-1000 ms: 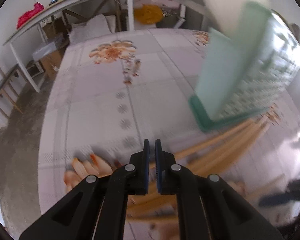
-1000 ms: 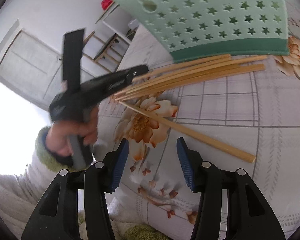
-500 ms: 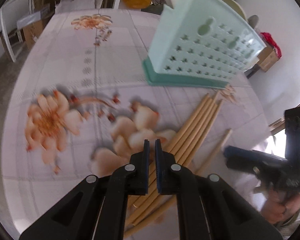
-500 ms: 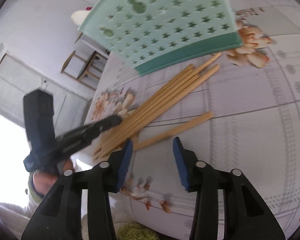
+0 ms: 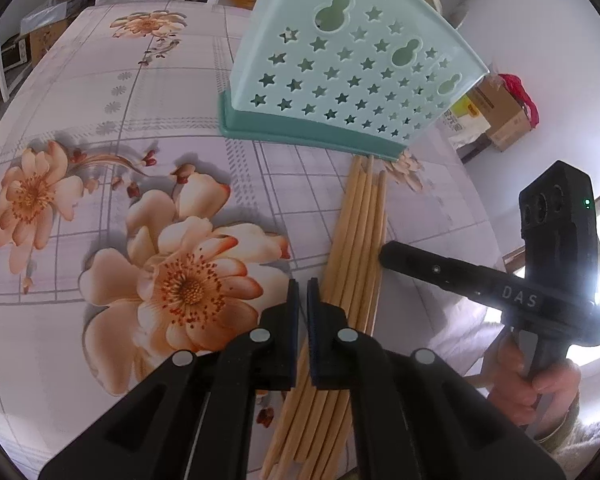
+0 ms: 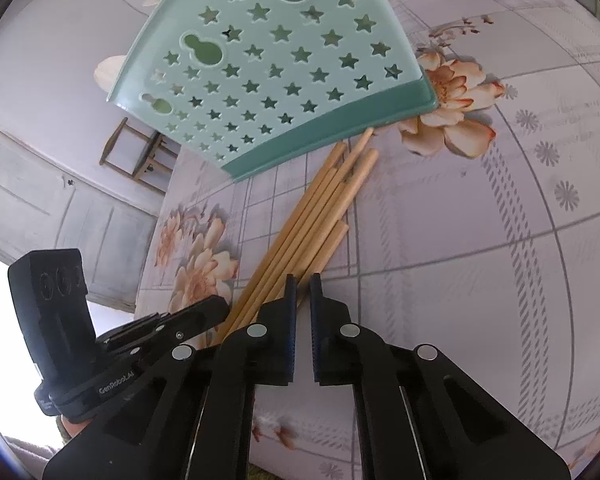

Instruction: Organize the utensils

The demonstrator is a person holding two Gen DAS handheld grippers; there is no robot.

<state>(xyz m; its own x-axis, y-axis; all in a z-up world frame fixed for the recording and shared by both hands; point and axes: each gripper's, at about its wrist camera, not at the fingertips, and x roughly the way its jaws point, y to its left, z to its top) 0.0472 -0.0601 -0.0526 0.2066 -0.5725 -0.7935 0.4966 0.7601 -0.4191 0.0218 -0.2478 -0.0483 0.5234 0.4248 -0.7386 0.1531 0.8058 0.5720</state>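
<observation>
A: Going left to right in the left wrist view, what is there?

B: Flowered tablecloth point(image 5: 100, 128), then the left gripper point(image 5: 303, 300), jaws pressed together with nothing between them, just beside the chopsticks point(image 5: 360, 240). Those lie bunched flat on the cloth, tips near the mint utensil holder point(image 5: 340, 80). Furthest right, the right gripper point(image 5: 384, 258) noses against the bundle.

A: Its jaws?

B: They have just been closing and are nearly together; a stick end may sit between them, I cannot tell.

A: Progress?

B: Early, I judge. The sticks are gathered, none visibly in the holder; lifting and slotting remain.
</observation>
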